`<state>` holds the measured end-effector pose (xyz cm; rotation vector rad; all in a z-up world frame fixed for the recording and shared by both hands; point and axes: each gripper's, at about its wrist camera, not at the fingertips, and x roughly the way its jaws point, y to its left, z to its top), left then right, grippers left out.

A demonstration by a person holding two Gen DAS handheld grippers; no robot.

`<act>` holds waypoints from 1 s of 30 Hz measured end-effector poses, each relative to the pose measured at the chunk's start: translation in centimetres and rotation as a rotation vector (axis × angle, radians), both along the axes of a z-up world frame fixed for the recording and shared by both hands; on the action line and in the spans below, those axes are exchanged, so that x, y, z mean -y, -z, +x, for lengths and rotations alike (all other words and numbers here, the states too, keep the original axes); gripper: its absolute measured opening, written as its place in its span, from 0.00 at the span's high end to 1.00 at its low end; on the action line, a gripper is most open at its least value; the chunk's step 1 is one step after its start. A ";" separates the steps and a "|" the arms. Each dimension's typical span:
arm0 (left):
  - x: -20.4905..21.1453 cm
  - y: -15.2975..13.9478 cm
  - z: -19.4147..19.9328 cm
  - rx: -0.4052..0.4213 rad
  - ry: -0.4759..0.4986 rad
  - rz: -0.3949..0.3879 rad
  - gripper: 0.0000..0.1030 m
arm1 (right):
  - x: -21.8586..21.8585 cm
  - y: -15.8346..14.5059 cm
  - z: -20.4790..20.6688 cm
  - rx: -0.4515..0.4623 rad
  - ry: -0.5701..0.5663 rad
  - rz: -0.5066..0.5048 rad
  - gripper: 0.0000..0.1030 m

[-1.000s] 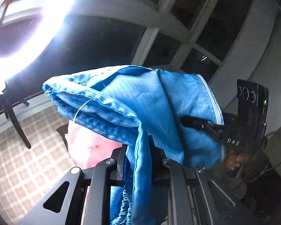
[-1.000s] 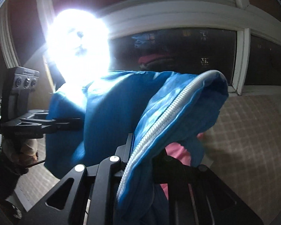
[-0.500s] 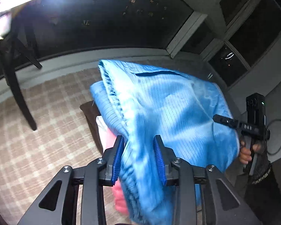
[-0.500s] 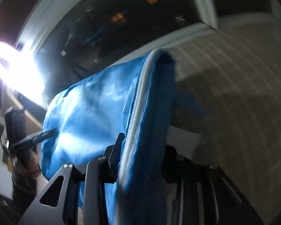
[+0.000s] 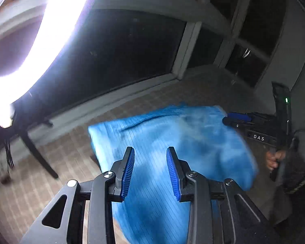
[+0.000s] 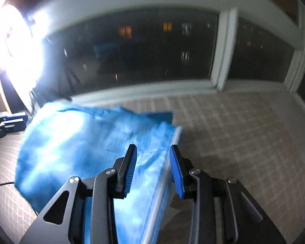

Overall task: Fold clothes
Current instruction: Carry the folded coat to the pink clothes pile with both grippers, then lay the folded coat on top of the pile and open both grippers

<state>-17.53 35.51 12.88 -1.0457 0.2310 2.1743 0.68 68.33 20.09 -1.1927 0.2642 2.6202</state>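
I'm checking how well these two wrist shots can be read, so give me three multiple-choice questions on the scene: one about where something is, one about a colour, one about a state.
1. In the right wrist view, where is the white zipper edge of the blue garment?
A. On the garment's right side, by the right claw's right pad
B. On the garment's far left
C. On the window sill

2. What colour are the ribbed pads of the left claw?
A. Red
B. Blue
C. White

3. How does the right claw stand?
A. Clamped tight on the zipper
B. Open, with cloth showing in the gap
C. Shut with nothing near it

Answers:
1 A: the white strip runs down the cloth's right edge beside that pad.
2 B: both pads show bright blue ribbing.
3 B: the pads stand apart, having just been opening, and the blurred cloth shows between them unpinched.
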 end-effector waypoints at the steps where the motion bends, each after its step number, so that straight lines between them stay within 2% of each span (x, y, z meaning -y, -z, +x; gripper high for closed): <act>1: -0.5 0.8 -0.8 -0.003 -0.012 -0.032 0.70 | -0.2 0.9 -0.9 0.016 0.001 -0.003 0.68; 3: -0.9 2.9 -2.6 0.015 -0.049 -0.092 0.70 | -0.6 2.5 -2.7 0.031 -0.010 -0.006 0.68; 8: 1.2 8.3 -5.8 0.142 -0.136 -0.126 0.68 | -0.8 5.5 -7.1 0.022 -0.064 -0.011 0.68; 10: 1.8 8.4 -5.8 0.148 -0.142 -0.121 0.68 | -0.8 5.9 -7.8 0.012 -0.074 -0.017 0.68; 13: 3.3 6.3 -4.6 0.116 -0.139 -0.106 0.72 | -1.4 4.8 -7.5 -0.021 -0.064 -0.011 0.68; 17: 5.9 2.4 -0.6 0.100 -0.094 -0.002 0.71 | -1.0 0.7 -3.1 -0.120 -0.087 -0.042 0.68; 21: 6.4 0.7 4.8 0.099 0.023 0.041 0.66 | 2.6 -1.1 2.4 -0.136 -0.154 -0.029 0.68; 24: 5.9 2.2 7.6 0.129 0.069 0.007 0.62 | 5.1 0.1 5.9 -0.105 -0.153 -0.020 0.68; 27: 5.4 4.8 9.3 0.142 0.058 -0.095 0.62 | 6.1 2.8 8.3 -0.038 -0.119 -0.043 0.67; 30: 7.6 5.4 10.8 0.168 0.000 -0.133 0.58 | 6.2 4.8 10.4 0.037 -0.087 -0.066 0.67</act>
